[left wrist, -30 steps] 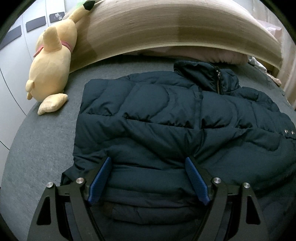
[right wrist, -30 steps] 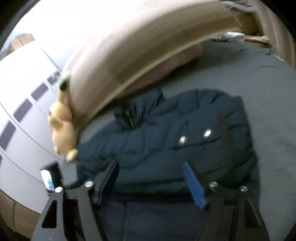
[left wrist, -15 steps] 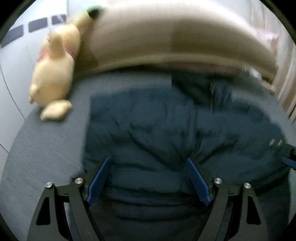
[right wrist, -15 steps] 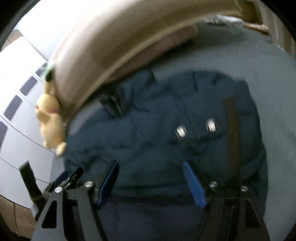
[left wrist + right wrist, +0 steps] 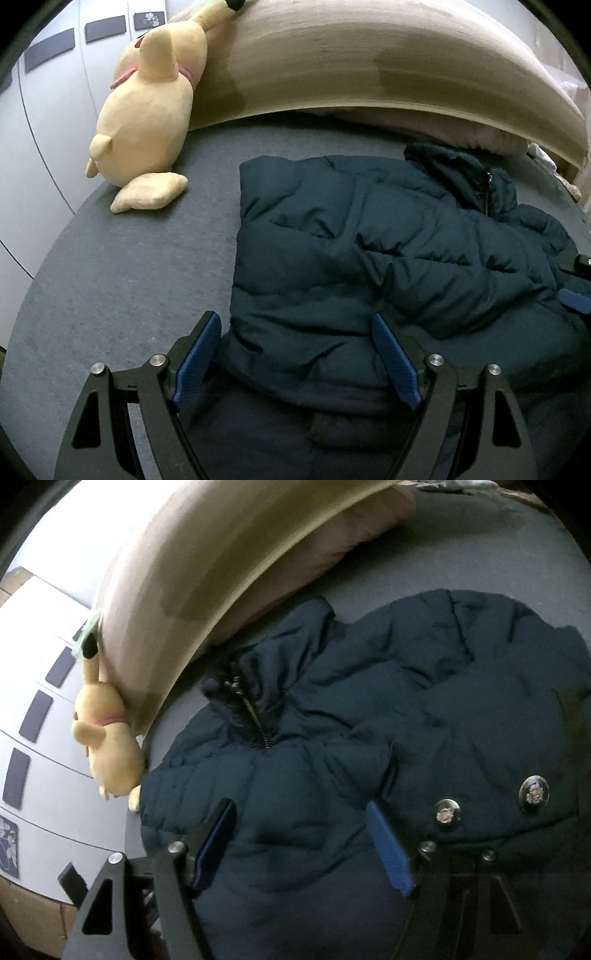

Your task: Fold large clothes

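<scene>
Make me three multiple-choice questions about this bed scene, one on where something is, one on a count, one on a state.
1. Where is the plush toy?
A. against the headboard
B. on the jacket
C. on the floor

2. How many metal snap buttons show in the right wrist view?
A. none
B. two
C. five

3. How do the right gripper jaws stand?
A. open over the jacket
B. shut on the zipper
C. shut on the toy

Answers: 1 A, it leans on the headboard beside the jacket; 2 B, two silver snaps sit side by side; 3 A, both blue pads stand apart.

Bedroom, bed [image 5: 129,280], headboard [image 5: 369,62], plush toy [image 5: 147,110]
</scene>
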A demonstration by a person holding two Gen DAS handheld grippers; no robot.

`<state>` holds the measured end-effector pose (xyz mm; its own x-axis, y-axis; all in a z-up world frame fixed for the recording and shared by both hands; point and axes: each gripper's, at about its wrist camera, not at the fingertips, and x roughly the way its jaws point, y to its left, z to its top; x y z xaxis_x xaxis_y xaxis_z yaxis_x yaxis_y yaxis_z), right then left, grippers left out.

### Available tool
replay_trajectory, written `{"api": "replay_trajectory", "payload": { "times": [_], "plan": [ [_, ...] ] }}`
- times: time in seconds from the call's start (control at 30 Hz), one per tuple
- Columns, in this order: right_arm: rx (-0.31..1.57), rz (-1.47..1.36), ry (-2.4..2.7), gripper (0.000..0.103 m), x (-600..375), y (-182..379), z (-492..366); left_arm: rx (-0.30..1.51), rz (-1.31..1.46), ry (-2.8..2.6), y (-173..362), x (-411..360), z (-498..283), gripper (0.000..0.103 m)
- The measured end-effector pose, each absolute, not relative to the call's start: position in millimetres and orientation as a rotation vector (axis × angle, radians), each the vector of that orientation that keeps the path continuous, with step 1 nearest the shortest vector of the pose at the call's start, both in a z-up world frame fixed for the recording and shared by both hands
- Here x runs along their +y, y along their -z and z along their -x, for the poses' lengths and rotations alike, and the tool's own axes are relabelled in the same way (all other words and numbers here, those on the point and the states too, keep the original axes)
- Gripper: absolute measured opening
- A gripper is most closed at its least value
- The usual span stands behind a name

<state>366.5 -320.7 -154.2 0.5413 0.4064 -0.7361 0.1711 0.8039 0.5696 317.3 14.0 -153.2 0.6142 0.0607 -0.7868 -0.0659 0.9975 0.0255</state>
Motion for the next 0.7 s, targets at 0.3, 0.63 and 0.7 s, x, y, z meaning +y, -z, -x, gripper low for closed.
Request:
{"api": "replay_trajectory", "payload": {
  "times": [0.3,0.63,0.7],
  "plan": [
    [0.956,-0.538,-0.136,0.076,-305,120,-348,0.907,0.009,-0.069,154,16,-317,0.084],
    [1.013,-0.424,-0.194,0.077,-277,129,-310,0.907,0.019,-0.072,155,17,-317,0.085],
    [1.044,-0.458,-0.199,0.077,-282,143,-314,0.908,0.018,-0.067,155,17,-317,0.086]
  ]
}}
